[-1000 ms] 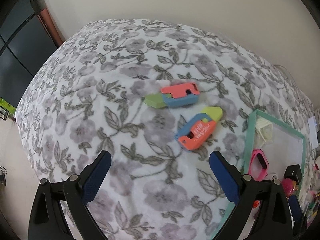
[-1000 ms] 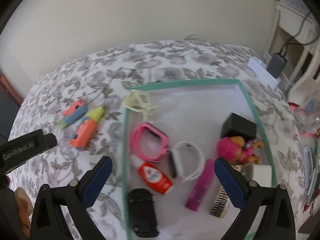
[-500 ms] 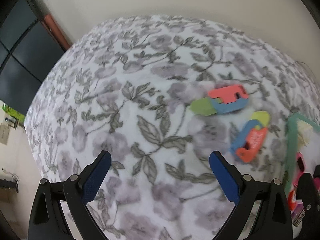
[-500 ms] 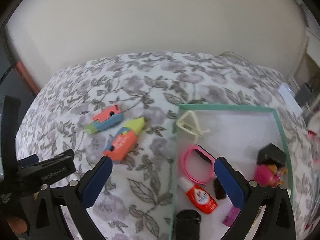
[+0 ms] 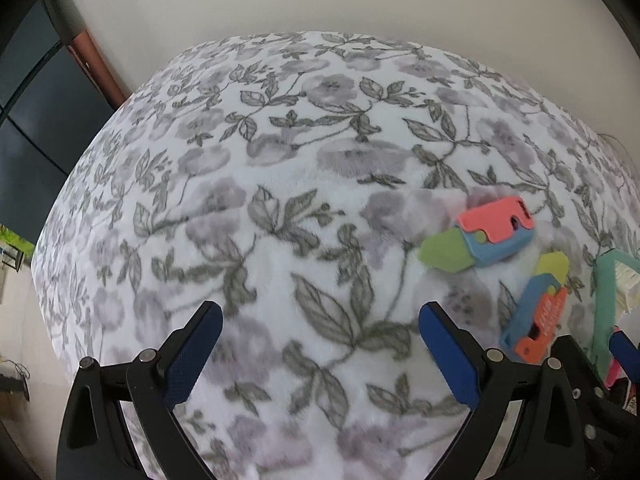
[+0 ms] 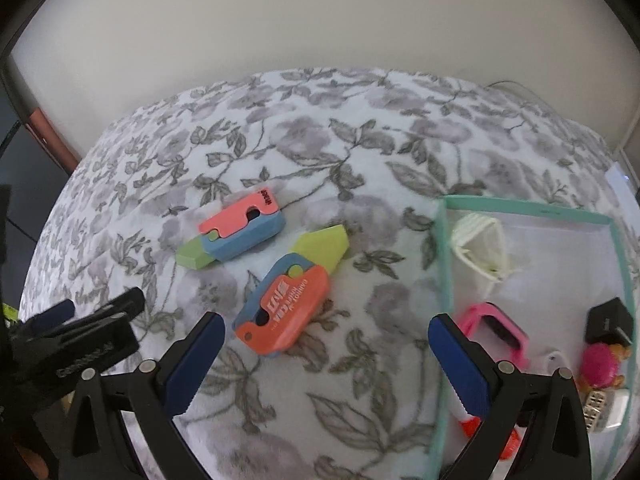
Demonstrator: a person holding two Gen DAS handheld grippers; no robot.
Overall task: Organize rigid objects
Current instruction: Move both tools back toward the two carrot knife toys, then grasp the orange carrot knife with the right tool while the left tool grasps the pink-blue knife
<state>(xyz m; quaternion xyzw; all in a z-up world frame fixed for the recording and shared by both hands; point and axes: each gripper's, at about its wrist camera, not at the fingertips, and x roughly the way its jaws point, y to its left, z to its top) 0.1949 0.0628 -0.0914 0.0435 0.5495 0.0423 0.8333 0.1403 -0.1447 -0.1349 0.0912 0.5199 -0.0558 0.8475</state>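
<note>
**Q:** Left wrist view first: what has changed?

**Me:** My left gripper point(image 5: 318, 344) has swung off to the left, jaws spread and holding nothing. Both toy knives have slid to the right side of the frame: the pink-and-blue toy knife point(image 5: 486, 240) at middle right, the orange-and-blue toy knife point(image 5: 538, 312) below it, beside the teal tray point(image 5: 604, 304) at the right edge. Bare floral blanket point(image 5: 280, 208) now lies between my fingers.

**Q:** And the right wrist view?

**Me:** My right gripper point(image 6: 326, 354) has come across from over the tray, also released and empty. The orange-and-blue toy knife point(image 6: 290, 304) now sits just above the gap between its fingers, the pink-and-blue one point(image 6: 236, 238) beyond it, upper left. The tray point(image 6: 442, 280) has moved to the right.

**Q:** Meaning?

**Me:** I judge the right hand is lining up to take the orange one and carry it into the tray.
</note>
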